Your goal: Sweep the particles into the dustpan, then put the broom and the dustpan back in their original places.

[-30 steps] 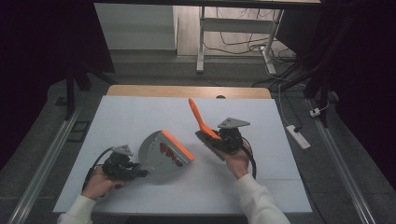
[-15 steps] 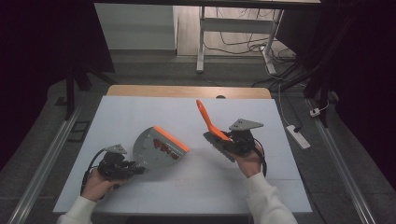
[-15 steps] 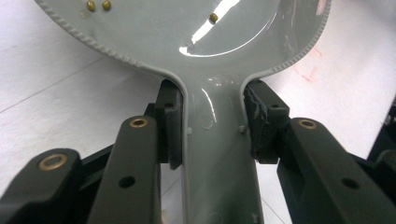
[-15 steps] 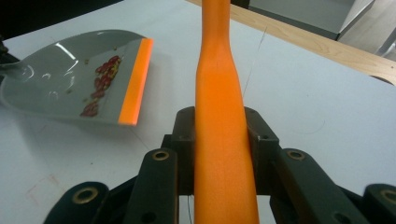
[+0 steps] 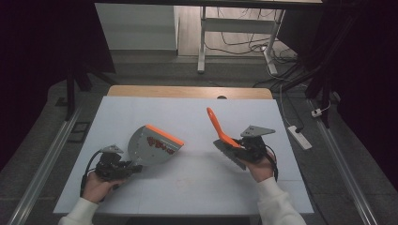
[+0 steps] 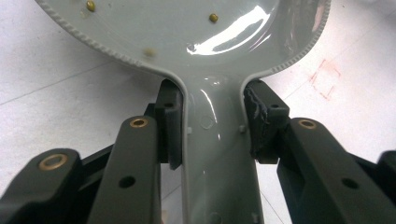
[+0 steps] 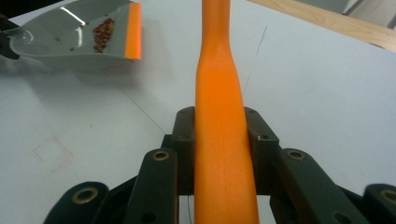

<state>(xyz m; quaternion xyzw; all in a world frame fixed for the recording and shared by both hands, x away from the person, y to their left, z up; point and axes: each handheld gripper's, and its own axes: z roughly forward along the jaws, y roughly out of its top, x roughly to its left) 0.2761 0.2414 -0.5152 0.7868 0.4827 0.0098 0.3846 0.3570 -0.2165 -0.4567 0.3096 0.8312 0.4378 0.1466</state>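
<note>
Two tools are in hand over the white table [image 5: 197, 187]: a grey dustpan [image 5: 151, 146] and an orange-handled brush [image 5: 224, 138]. The dustpan's grey handle runs straight up between the jaws of the left gripper [image 5: 123, 168], whose pads [image 6: 170, 123] clamp it from both sides just below where the handle widens into the pan. From that grip the pan's long axis points away from the person and toward the brush, its orange lip [image 5: 164, 134] at the far end, with small red and yellowish bits [image 5: 158, 144] lying in the pan near the lip. The right gripper [image 5: 241, 150] is closed on the brush, pads [image 7: 186, 140] pressing either side of the orange handle. The brush is held well apart from the dustpan, on the side the lip faces; its handle slants up and away from the person, and its grey head sits low by the gripper.
</note>
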